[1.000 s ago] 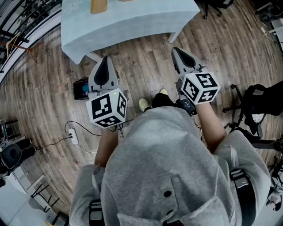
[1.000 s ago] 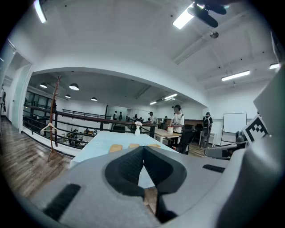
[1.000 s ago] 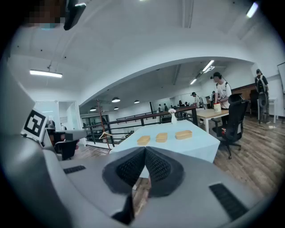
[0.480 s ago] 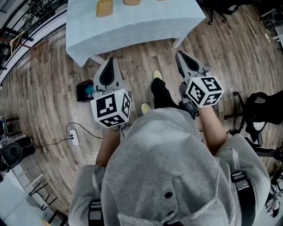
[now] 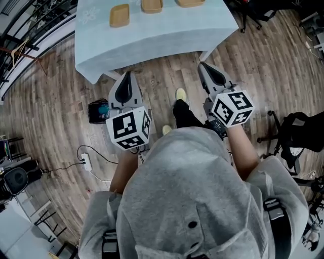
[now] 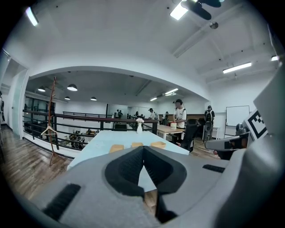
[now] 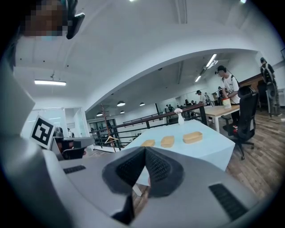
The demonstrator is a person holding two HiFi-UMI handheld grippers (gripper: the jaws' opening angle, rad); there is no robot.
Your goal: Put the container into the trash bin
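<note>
Three tan containers lie in a row on the pale blue table (image 5: 152, 35): the left container (image 5: 119, 15) (image 6: 116, 148) (image 7: 148, 143), the middle container (image 5: 151, 5) (image 6: 136, 144) (image 7: 167, 141) and the right container (image 5: 190, 2) (image 6: 157, 144) (image 7: 192, 137). A black trash bin (image 5: 96, 111) stands on the floor, just left of my left gripper (image 5: 127, 74) (image 6: 143, 148). That gripper is shut and empty, short of the table's near edge. My right gripper (image 5: 201, 65) (image 7: 145, 149) is also shut and empty, near the table's front right corner.
The person's shoe (image 5: 180, 94) and dark trouser leg step between the grippers. A power strip with cable (image 5: 84, 157) lies on the wood floor at left. A black office chair (image 5: 296, 126) stands at right. A railing (image 6: 89, 119) and distant people (image 6: 179, 113) are beyond the table.
The person has stepped toward the table. Both shut grippers moved forward with the body, and more of the table and its containers came into the head view.
</note>
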